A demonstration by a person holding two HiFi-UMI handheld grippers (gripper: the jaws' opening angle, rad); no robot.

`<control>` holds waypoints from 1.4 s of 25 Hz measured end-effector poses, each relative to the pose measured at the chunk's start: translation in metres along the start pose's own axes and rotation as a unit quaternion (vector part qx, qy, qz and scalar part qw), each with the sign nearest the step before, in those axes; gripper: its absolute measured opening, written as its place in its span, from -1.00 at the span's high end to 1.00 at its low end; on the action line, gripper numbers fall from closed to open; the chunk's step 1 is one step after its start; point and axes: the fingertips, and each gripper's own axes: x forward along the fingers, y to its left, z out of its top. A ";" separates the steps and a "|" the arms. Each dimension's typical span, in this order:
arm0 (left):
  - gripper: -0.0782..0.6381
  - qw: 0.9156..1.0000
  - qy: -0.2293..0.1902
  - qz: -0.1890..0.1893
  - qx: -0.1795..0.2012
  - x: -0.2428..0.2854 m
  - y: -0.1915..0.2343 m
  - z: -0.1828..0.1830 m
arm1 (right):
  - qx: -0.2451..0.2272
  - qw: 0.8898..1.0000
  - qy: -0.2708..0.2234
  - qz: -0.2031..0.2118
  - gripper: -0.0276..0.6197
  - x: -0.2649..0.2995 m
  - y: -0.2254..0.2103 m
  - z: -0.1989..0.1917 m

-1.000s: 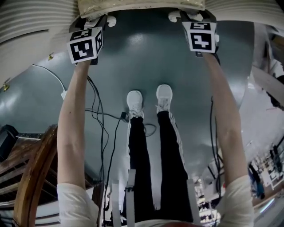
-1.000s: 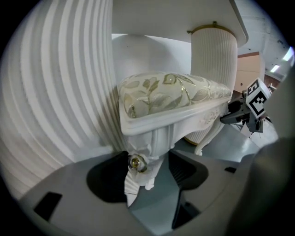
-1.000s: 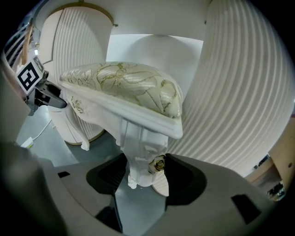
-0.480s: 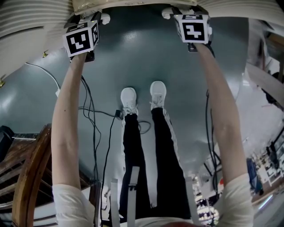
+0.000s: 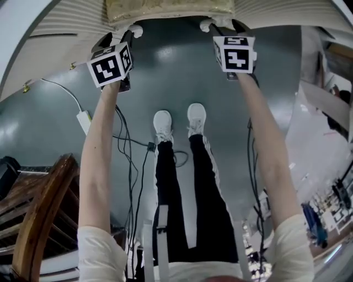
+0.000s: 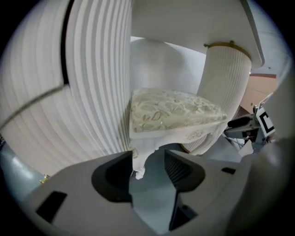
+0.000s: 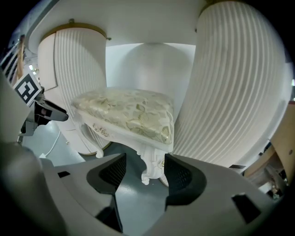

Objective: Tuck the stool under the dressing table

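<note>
The stool [image 5: 171, 11], white with carved legs and a cream floral cushion, stands between the dressing table's two ribbed white pedestals [image 6: 92, 83] [image 7: 235, 92]. My left gripper [image 5: 118, 41] hangs just short of the stool's front left leg [image 6: 138, 161]. Its jaws have just been closing but still stand apart, with nothing pressed between the pads; the leg shows beyond them near the left pad. My right gripper [image 5: 226, 30] is open in front of the front right leg [image 7: 152, 168], which shows through the gap [image 7: 145, 175] without touching either pad.
Cables [image 5: 129, 148] and a white power strip [image 5: 84, 118] lie on the grey floor to the left. A brown wooden piece of furniture [image 5: 38, 209] stands at the lower left. The person's white shoes [image 5: 162, 126] are on the floor behind the grippers.
Both grippers have drawn back a little from the stool's front legs and risen. The left marker cube has rolled slightly. The stool has stayed under the table.
</note>
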 end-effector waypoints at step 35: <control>0.77 0.976 -0.212 -0.011 0.047 -0.398 -0.152 0.171 | 0.037 0.983 -0.173 0.041 0.91 -0.409 0.016 0.133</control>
